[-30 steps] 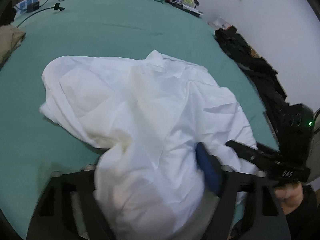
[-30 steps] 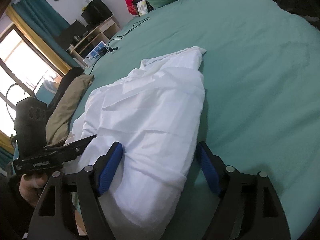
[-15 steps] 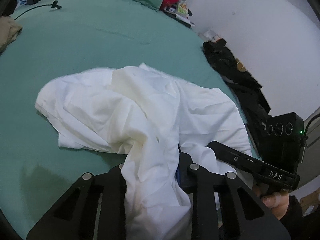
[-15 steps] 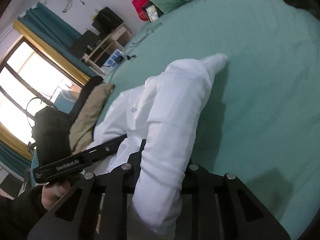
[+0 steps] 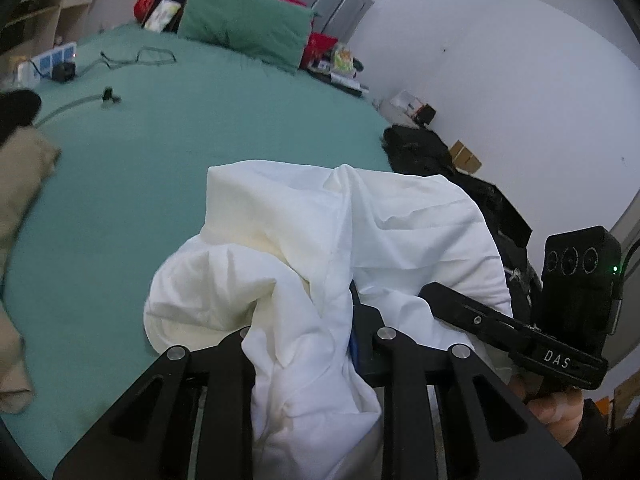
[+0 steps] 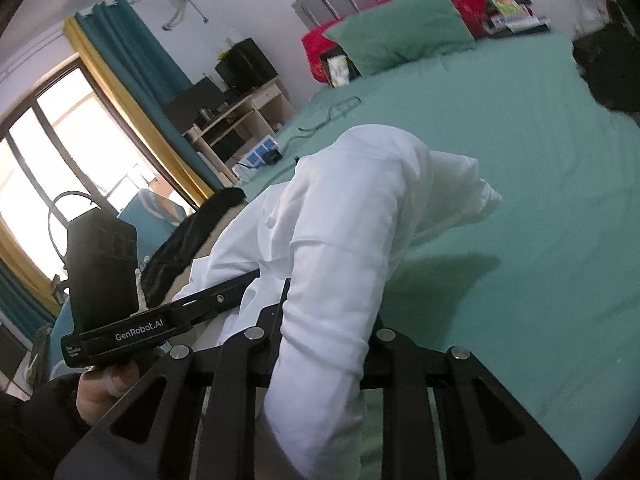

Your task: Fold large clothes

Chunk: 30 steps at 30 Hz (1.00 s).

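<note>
Both the left claw (image 5: 312, 344) and the right claw (image 6: 324, 344) are clenching bunched folds of the white garment (image 5: 340, 248), lifting it off the green bed (image 5: 168, 152); next comes spreading it flat toward twelve o'clock.

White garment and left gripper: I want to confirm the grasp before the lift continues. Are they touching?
Touching. The left wrist view shows the left gripper closed on the white garment, cloth bunched between its fingers.

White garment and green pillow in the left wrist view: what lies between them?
Bare green bedsheet separates the white garment from the green pillow; the black cable lies off to the left.
</note>
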Tool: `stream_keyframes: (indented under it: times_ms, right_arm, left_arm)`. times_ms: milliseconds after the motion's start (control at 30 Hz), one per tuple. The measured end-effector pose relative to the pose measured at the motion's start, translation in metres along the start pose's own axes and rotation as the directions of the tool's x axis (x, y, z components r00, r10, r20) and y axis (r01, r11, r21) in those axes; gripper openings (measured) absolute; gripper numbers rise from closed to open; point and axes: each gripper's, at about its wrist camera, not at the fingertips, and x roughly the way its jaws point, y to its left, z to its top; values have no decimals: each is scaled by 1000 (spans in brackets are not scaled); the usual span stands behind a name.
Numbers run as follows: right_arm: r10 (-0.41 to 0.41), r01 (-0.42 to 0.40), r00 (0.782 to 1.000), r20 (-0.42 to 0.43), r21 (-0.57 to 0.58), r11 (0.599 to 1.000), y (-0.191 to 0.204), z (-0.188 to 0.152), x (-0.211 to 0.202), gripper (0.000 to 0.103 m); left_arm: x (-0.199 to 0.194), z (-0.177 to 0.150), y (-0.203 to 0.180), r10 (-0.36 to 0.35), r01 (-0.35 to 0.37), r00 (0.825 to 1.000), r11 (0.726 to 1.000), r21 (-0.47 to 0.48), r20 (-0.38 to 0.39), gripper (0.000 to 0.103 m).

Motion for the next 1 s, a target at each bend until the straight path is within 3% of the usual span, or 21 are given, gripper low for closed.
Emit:
stream_keyframes:
  times_ms: [600, 1000]
  right_arm:
    - [89, -81, 994, 67, -108, 991, 81, 37, 46, 21]
    - [185, -171, 977, 105, -132, 976, 101, 61, 112, 21]
  left_arm:
    - [-97, 54, 61, 58, -54, 987, 998, -24, 152, 24]
    - [-113, 111, 123, 122, -123, 974, 992, -5, 191, 24]
